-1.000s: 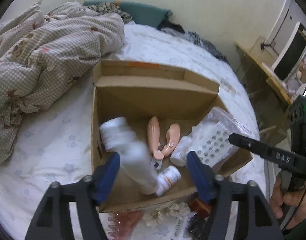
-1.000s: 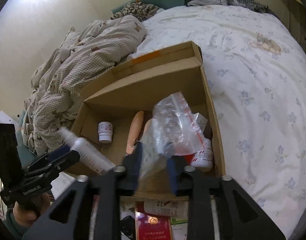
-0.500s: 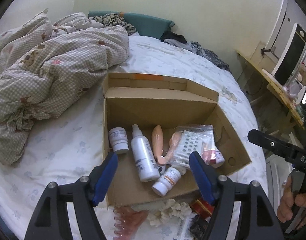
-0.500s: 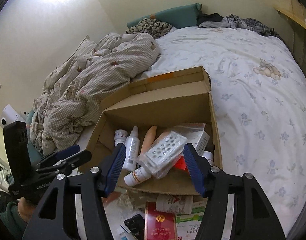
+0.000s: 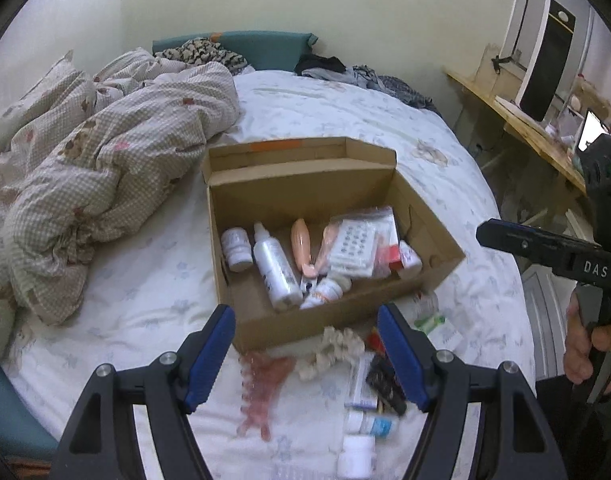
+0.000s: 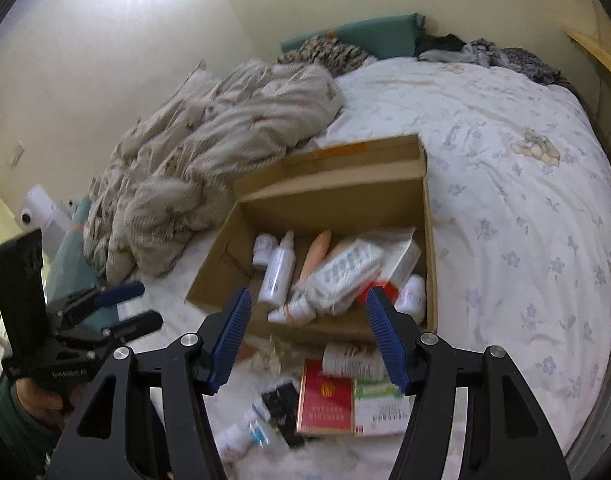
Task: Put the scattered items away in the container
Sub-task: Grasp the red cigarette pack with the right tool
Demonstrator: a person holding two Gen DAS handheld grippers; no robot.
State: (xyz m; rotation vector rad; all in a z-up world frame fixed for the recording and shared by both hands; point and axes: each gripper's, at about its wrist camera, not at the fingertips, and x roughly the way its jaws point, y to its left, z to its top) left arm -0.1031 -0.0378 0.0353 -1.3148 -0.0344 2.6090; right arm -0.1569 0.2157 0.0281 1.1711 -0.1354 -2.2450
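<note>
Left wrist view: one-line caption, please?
Open left tongs above bed clutter, facing cardboard box holding bottles.

box [image 5: 337,316] top open, quilt [image 5: 105,184] crowding left

left gripper [image 5: 306,354] fingers wide apart, empty, above cardboard box [image 5: 241,304] holding spray bottle [image 5: 276,269].

The open brown cardboard box [image 5: 333,312] carries a strip of orange tape on its far flap, and it sits on a white bedsheet [image 5: 345,116] printed with pale blue-grey flowers. Beside it lies a rumpled beige-and-white checked quilt [image 5: 105,172] with small red-brown motifs, before a teal headboard cushion [image 5: 265,50]. Inside the box show a white spray bottle [image 5: 276,268], a peach-pink oblong tool [image 5: 301,242] and a clear bag of white dotted sheets [image 5: 355,246]; outside it lie a translucent pink hair claw [image 5: 261,384], a cream scrunchie [image 5: 333,350] and a red booklet with gold print [image 6: 325,398].
</note>
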